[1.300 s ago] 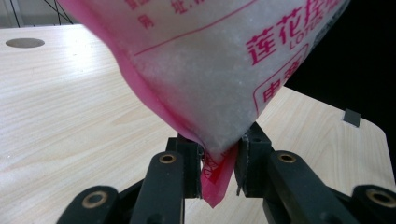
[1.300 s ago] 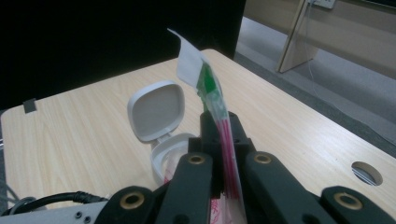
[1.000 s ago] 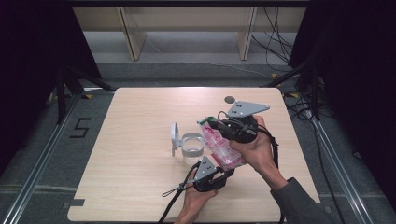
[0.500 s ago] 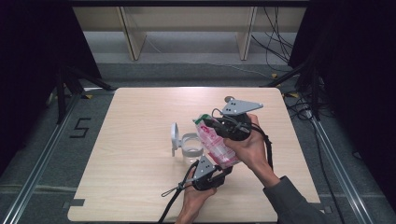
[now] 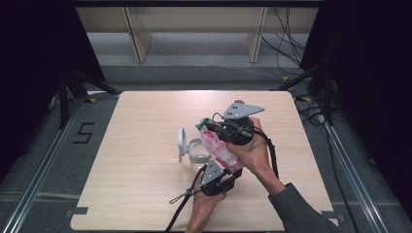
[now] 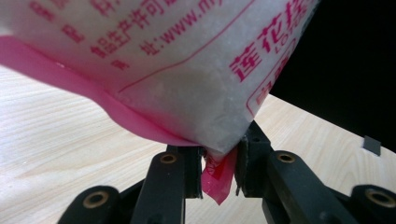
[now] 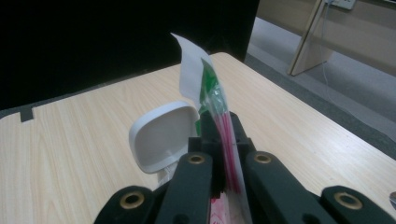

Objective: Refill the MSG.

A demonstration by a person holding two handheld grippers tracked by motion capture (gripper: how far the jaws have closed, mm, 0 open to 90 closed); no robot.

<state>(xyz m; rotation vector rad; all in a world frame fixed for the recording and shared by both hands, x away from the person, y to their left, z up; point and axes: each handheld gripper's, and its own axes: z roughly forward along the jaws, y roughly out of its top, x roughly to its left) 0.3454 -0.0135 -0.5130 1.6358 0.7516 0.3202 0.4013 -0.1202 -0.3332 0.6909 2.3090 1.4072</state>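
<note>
A pink and white printed bag (image 5: 222, 147) of white grains hangs tilted between both grippers, just right of a clear container (image 5: 197, 155) with its white lid (image 5: 181, 141) flipped up. My left gripper (image 5: 232, 171) is shut on the bag's lower corner (image 6: 215, 179); the bag's body (image 6: 187, 70) bulges above the jaws. My right gripper (image 5: 210, 128) is shut on the bag's flat top end (image 7: 212, 100), which carries a green patch and a white tab. In the right gripper view the white lid (image 7: 161, 136) stands just beyond my right gripper (image 7: 219, 135).
The wooden table (image 5: 141, 121) has bare room to the left and at the back. A small dark round object (image 5: 238, 102) lies near the far edge behind the right gripper's grey plate. Dark curtains and metal rails flank the table.
The right gripper, with the bag's top, has shifted a little to the left, toward the container. The left gripper has stayed in place on the lower corner.
</note>
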